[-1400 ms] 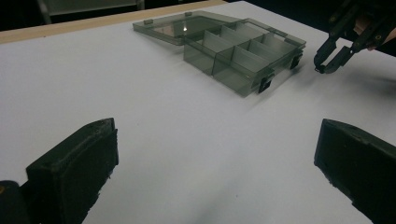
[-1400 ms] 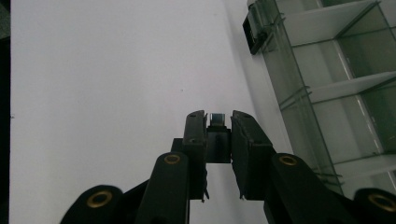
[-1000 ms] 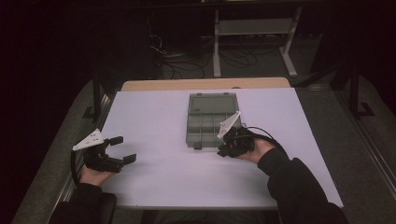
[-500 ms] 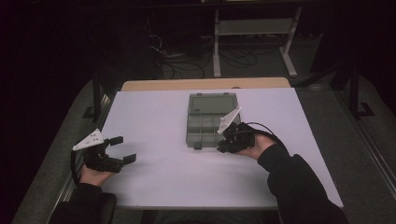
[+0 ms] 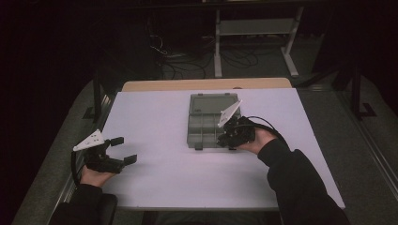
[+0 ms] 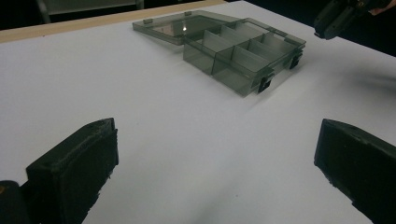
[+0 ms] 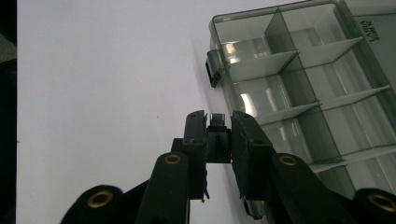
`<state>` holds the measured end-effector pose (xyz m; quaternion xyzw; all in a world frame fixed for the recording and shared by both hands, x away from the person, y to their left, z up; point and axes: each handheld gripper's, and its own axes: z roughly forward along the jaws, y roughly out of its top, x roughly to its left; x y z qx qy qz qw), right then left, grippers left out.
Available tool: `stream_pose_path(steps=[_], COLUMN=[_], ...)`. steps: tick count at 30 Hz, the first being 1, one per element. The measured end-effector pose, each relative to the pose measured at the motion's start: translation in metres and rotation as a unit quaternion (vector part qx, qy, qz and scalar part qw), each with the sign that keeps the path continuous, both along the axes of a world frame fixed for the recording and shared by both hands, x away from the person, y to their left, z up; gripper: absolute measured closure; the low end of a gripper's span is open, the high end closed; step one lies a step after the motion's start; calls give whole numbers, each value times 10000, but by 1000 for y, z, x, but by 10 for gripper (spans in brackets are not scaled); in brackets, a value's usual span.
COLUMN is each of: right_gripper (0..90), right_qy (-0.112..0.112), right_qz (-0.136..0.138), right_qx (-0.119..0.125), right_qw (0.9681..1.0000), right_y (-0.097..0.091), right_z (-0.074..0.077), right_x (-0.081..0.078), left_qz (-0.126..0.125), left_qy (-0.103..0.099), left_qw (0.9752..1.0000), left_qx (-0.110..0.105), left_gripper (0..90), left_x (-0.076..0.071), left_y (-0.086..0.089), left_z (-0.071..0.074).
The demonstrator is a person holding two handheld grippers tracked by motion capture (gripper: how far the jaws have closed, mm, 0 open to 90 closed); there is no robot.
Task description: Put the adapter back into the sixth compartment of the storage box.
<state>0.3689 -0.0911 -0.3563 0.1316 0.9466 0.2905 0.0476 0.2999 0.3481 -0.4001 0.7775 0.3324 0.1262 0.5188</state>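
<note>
A: The room around is dark, with a metal stand and cables on the floor behind, and the white table (image 5: 155,112) is the only bright place. On it lies the compartment box (image 5: 209,123), smoky transparent plastic, with its lid folded open flat toward the far side.

B: And what has changed in the last second?

A: Very little. The right gripper (image 5: 228,138) moved slightly closer to the near right edge of the box; half a second ago it was almost in the same place. The left gripper (image 5: 119,151) did not move at all.

B: How do the jaws stand?

A: In the right gripper view the right gripper (image 7: 218,122) is pressed together on the front latch (image 7: 217,120), a small dark clip at the near wall of the box. The second latch (image 7: 213,68) further along is free. The left gripper (image 6: 215,158) is spread wide over bare table, well apart from the box (image 6: 243,53).

B: So what does this mean for the work?

A: I think the right hand is working with this clip, and the left one only waits. The compartments look empty.
</note>
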Motion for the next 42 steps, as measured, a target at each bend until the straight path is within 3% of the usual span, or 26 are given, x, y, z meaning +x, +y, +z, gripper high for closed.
stream_pose_path(steps=[42], right_gripper=[752], right_qy=[22], right_qz=[-175], right_qx=[24], right_qw=[9998], right_y=[10], right_z=[9], right_x=[37], left_qz=[-19], left_qy=[6], left_qw=[10000], left_qx=[2], left_gripper=[0], left_x=[0], left_y=[0], left_z=[0])
